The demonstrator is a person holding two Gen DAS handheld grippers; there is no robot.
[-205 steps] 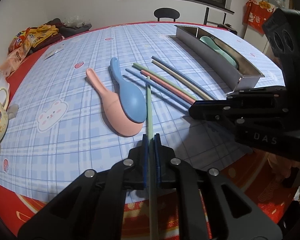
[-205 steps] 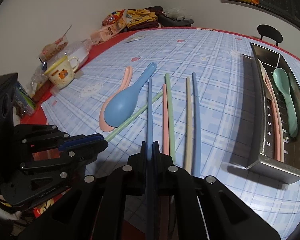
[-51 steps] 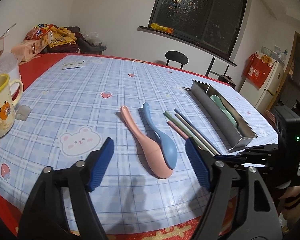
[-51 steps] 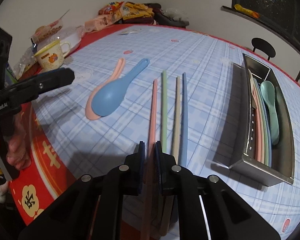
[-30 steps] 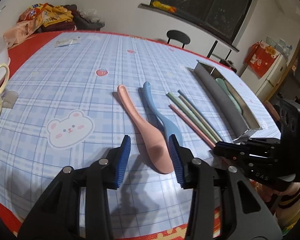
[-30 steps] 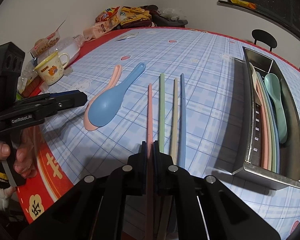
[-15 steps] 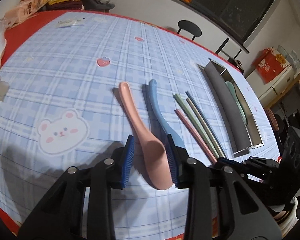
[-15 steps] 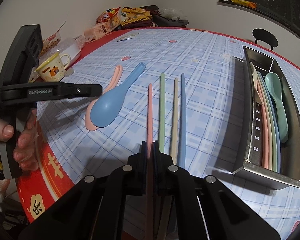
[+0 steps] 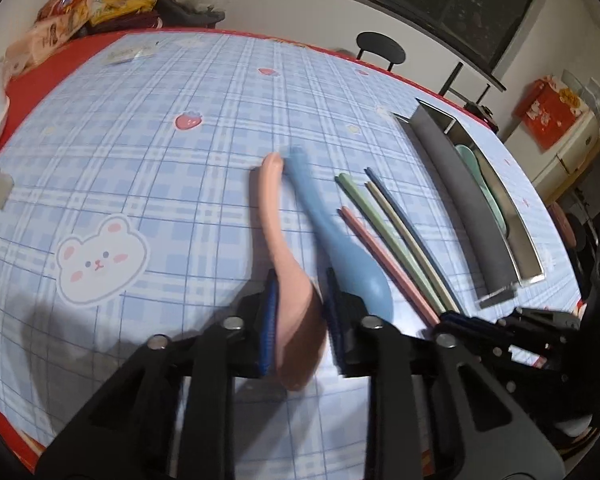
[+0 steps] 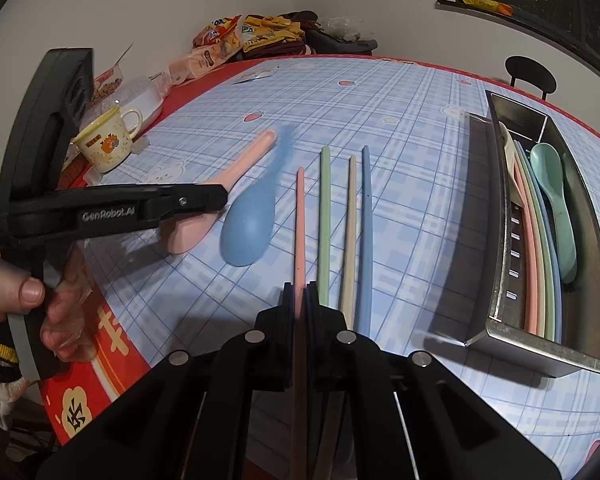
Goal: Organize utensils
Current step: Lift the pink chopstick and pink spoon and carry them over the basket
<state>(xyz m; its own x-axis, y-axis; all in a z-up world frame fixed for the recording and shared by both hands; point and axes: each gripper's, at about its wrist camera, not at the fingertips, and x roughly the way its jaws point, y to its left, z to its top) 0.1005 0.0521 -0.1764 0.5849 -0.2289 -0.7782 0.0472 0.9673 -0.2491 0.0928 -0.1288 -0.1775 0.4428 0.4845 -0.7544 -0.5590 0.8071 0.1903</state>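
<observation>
A pink spoon (image 9: 274, 216) lies on the checked cloth, its bowl tipped between the blue pads of my left gripper (image 9: 300, 300). The jaws are closing and the pads press on the bowl. From the right wrist view the left gripper (image 10: 204, 200) covers that bowl. The blue spoon (image 9: 364, 280) lies just right of it, its handle blurred. My right gripper (image 10: 299, 292) is shut on the near end of a pink chopstick (image 10: 300, 220). Green (image 10: 325, 208), beige (image 10: 350, 220) and blue (image 10: 366, 220) chopsticks lie beside it. The steel tray (image 10: 500, 240) holds a teal spoon (image 10: 552, 184) and several chopsticks.
A yellow mug (image 10: 108, 144) and snack bags (image 10: 228, 40) stand at the table's far left. A black chair (image 10: 530, 72) is behind the table. A person's hand (image 10: 32, 292) holds the left gripper over the red table edge (image 10: 112, 344).
My left gripper has moved forward and down over the pink spoon and its jaws have narrowed onto the bowl. The blue spoon has been nudged. The right gripper has stayed put.
</observation>
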